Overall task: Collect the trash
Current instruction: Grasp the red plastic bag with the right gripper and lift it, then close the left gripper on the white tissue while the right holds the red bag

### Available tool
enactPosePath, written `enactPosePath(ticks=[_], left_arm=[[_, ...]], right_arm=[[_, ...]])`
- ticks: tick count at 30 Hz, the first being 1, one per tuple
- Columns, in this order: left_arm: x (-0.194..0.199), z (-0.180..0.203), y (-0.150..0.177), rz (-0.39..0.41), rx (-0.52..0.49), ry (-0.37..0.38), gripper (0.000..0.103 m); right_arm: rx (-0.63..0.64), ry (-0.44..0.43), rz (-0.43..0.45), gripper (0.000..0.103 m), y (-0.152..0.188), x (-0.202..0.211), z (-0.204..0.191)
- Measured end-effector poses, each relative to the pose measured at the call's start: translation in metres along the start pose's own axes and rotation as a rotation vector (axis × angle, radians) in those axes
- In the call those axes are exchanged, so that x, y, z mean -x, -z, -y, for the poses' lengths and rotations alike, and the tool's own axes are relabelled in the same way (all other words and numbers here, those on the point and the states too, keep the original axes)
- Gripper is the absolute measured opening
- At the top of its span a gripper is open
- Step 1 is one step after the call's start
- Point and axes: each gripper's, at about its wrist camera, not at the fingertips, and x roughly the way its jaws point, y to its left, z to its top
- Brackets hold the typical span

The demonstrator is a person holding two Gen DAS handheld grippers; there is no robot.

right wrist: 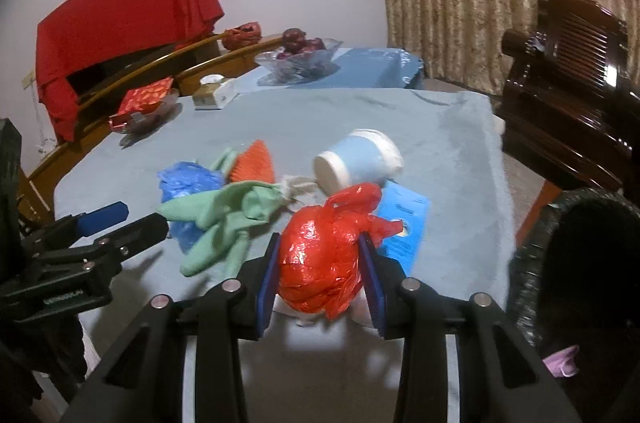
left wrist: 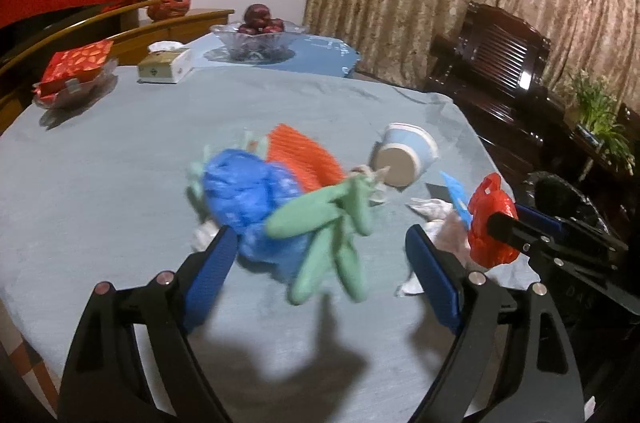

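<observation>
My right gripper [right wrist: 320,259] is shut on a crumpled red plastic bag [right wrist: 324,255], held just above the table's right edge; the bag also shows in the left wrist view [left wrist: 490,219]. My left gripper [left wrist: 320,251] is open, its fingers on either side of a green glove [left wrist: 324,227] and a blue plastic bag [left wrist: 240,191]. An orange pleated piece [left wrist: 302,155], a tipped blue paper cup [left wrist: 406,155], a blue card [right wrist: 404,223] and white tissue scraps [left wrist: 430,209] lie on the blue-grey tablecloth [left wrist: 120,183].
A black-lined trash bin [right wrist: 580,263] stands to the right below the table edge, with a purple scrap inside. At the back are a tissue box [left wrist: 164,67], a glass dish with a red packet [left wrist: 76,75] and a glass fruit bowl [left wrist: 258,39]. A dark wooden chair [right wrist: 568,83] stands at the right.
</observation>
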Motion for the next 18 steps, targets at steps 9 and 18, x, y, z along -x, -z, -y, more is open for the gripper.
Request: enactPosePath(ticks=[9, 18], left_arm=[[-0.018, 0.043, 0.002, -0.024, -0.051, 0.067, 0.075], [-0.041, 0.081, 0.009, -0.064, -0.091, 0.110, 0.074]], right_arm=[[-0.031, 0.044, 0.015, 0.038, 0.006, 0.018, 0.035], [-0.062, 0.066, 0.019, 0.038, 0.015, 0.026, 0.059]])
